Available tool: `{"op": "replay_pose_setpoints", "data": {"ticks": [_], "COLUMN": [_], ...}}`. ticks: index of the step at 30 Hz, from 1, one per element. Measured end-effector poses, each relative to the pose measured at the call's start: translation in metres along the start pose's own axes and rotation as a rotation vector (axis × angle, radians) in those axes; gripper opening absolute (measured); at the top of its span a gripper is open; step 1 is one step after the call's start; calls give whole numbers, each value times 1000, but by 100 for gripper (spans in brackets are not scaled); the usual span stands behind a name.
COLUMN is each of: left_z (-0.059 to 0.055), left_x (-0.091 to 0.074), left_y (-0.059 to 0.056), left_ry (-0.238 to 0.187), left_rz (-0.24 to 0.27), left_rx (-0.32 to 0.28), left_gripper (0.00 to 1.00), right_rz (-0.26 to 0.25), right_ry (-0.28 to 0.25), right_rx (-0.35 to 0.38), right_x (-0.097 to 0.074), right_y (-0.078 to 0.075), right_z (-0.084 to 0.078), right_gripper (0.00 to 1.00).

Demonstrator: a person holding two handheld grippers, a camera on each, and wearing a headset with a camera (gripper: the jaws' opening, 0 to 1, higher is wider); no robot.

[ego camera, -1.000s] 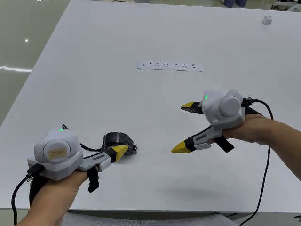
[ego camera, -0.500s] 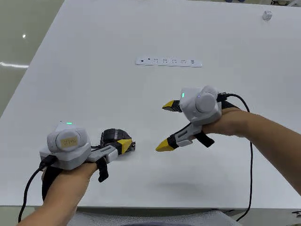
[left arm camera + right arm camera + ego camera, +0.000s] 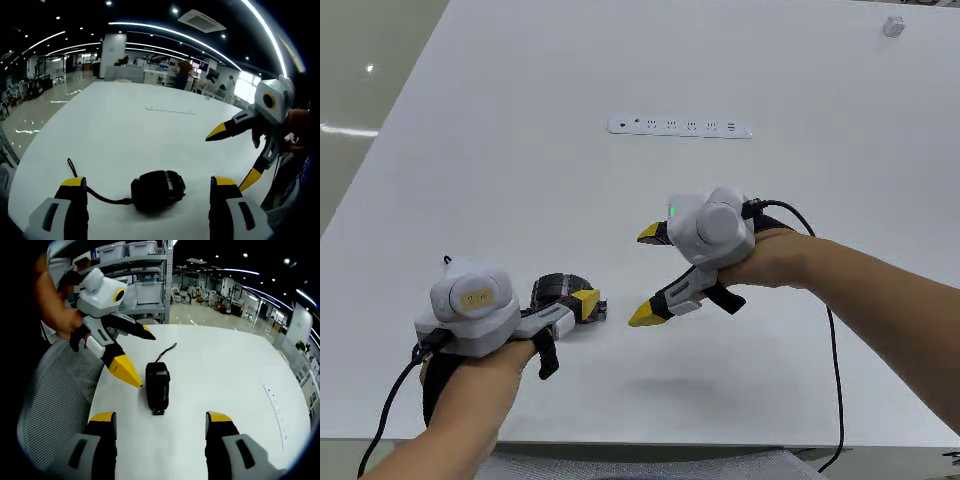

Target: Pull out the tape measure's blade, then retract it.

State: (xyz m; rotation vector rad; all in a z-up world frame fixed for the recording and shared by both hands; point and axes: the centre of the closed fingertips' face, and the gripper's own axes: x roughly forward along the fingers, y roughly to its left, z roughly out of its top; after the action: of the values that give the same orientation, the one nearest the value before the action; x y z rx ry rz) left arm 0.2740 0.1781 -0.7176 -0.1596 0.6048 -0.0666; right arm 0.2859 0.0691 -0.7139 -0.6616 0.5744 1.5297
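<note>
A black tape measure [image 3: 558, 291] lies on the white table [image 3: 520, 150] near the front left, blade in, with a thin black strap [image 3: 80, 175] trailing off it. My left gripper [image 3: 570, 297] is open with its jaws on either side of the case [image 3: 157, 189], apart from it. My right gripper [image 3: 645, 273] hovers open just right of the case, tips pointing left at it. In the right gripper view the tape measure [image 3: 157, 385] lies ahead of my open jaws, with the left gripper [image 3: 139, 355] beyond.
A white power strip [image 3: 680, 127] lies flat across the table's middle. A small clear object [image 3: 893, 26] sits at the far right corner. The table's front edge runs just behind my hands, and a grey mesh chair [image 3: 55, 405] stands there.
My right gripper has moved left and closer to the tape measure, still open. The left gripper has stayed around the case.
</note>
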Motion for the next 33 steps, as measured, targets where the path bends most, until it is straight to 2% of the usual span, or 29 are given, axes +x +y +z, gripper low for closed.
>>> {"op": "replay_pose_setpoints", "data": {"ticks": [6,11,19,22,33], "left_z": [-5,-8,-21,-25,-28], "left_x": [9,14,26,28,34], "left_y": [-1,-6,-6,-6,-11], "left_ry": [14,33,93,104,126], "left_rz": [3,-3,1,1,-4], "left_rx": [5,9,-12,-19,-14], "left_gripper": [97,93,85,83,73], "right_rz": [19,40,69,79,107], "right_ry": [-2,11,24,28,54], "right_rx": [4,8,16,16,-4], "right_x": [15,28,45,50,71], "right_y": [1,6,11,11,10], "right_z": [-1,-5,-13,-15,-24], "right_gripper": [69,66,61,58,44]}}
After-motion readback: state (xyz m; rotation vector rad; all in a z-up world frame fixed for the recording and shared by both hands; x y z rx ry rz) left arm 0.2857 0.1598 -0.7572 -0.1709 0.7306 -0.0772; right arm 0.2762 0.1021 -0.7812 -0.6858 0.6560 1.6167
